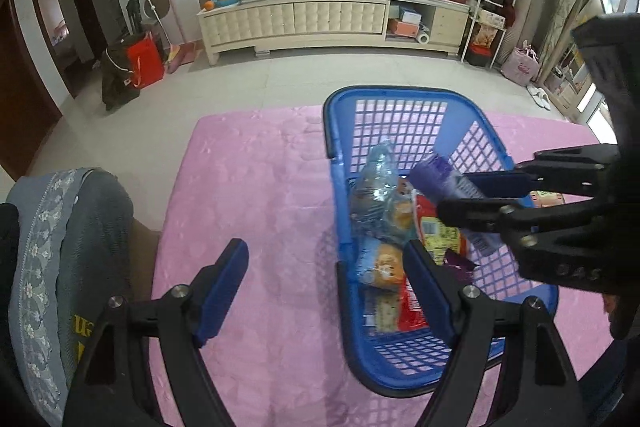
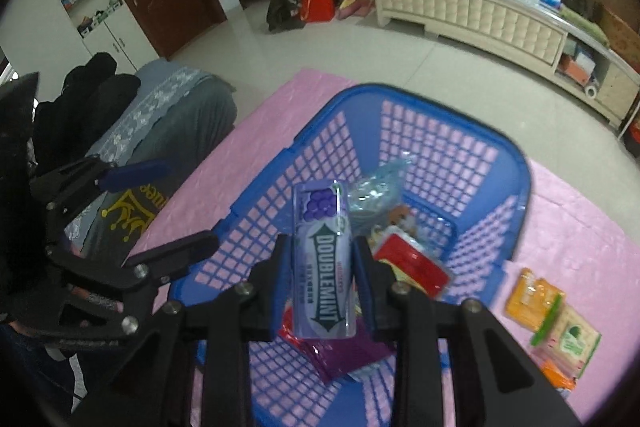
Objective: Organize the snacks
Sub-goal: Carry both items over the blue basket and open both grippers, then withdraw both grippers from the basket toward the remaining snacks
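A blue plastic basket (image 1: pixel 400 99) (image 2: pixel 516 163) stands on a pink mat (image 1: pixel 256 195) and holds several snack packets (image 1: pixel 384 211). My right gripper (image 2: pixel 322 247) is shut on a purple Doublemint gum bottle (image 2: pixel 322 263) and holds it above the basket's inside; it also shows in the left wrist view (image 1: pixel 460 187). My left gripper (image 1: pixel 326 259) is open and empty, low over the mat at the basket's near left wall; it shows at the left of the right wrist view (image 2: pixel 176 203).
Orange and green snack packets (image 2: pixel 556 323) lie on the pink mat (image 2: pixel 580 227) right of the basket. A grey cushioned seat (image 1: pixel 60 247) sits left of the mat. A cream cabinet (image 1: pixel 320 15) stands along the far wall.
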